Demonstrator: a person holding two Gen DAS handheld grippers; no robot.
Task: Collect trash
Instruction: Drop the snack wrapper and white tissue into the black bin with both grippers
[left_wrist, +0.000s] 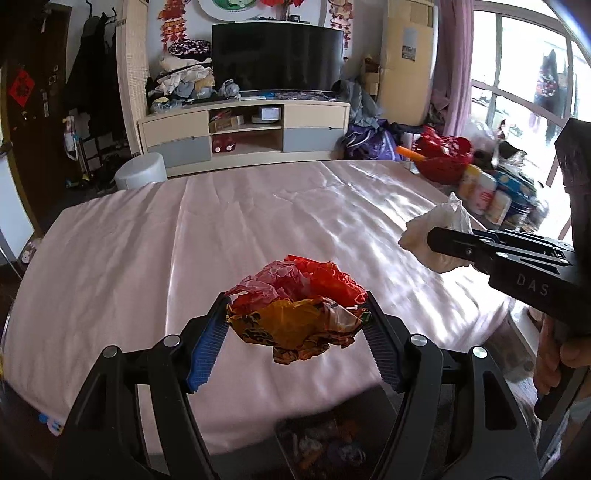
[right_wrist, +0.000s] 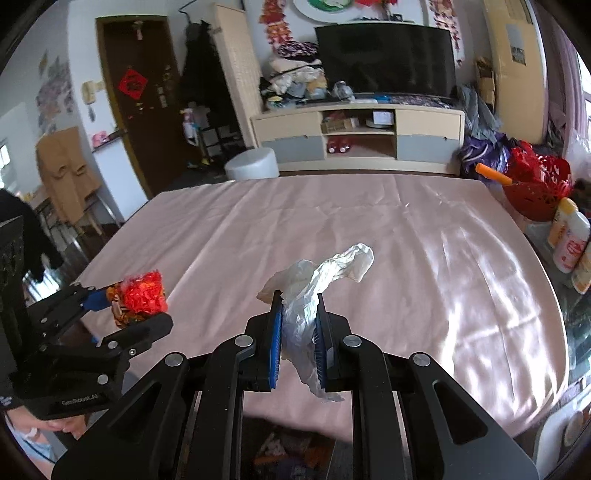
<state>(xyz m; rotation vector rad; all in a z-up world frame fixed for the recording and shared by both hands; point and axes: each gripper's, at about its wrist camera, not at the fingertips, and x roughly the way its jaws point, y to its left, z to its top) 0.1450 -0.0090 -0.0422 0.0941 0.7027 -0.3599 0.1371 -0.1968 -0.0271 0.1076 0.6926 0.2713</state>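
Note:
A crumpled red and orange wrapper (left_wrist: 295, 317) hangs above the pink table, with my left gripper (left_wrist: 295, 325) shut on it from both sides. In the right wrist view the same wrapper (right_wrist: 138, 297) shows at the left, still in that gripper (right_wrist: 125, 314). My right gripper (right_wrist: 297, 332) is shut on a crumpled white plastic bag (right_wrist: 314, 284), which sticks out above and below the blue pads (right_wrist: 275, 343). The left wrist view shows this white bag (left_wrist: 437, 232) at the right, held by the right gripper (left_wrist: 439, 240) above the table. A dark bin (left_wrist: 325, 443) with colourful scraps lies below the near edge.
The table wears a pink cloth (left_wrist: 221, 221). A red basket (left_wrist: 443, 162) and bottles (right_wrist: 569, 240) crowd its right side. Beyond stand a grey stool (left_wrist: 140, 171), a TV cabinet (left_wrist: 243, 129) and a dark door (right_wrist: 133, 96). A person's hand (left_wrist: 561, 354) holds the right tool.

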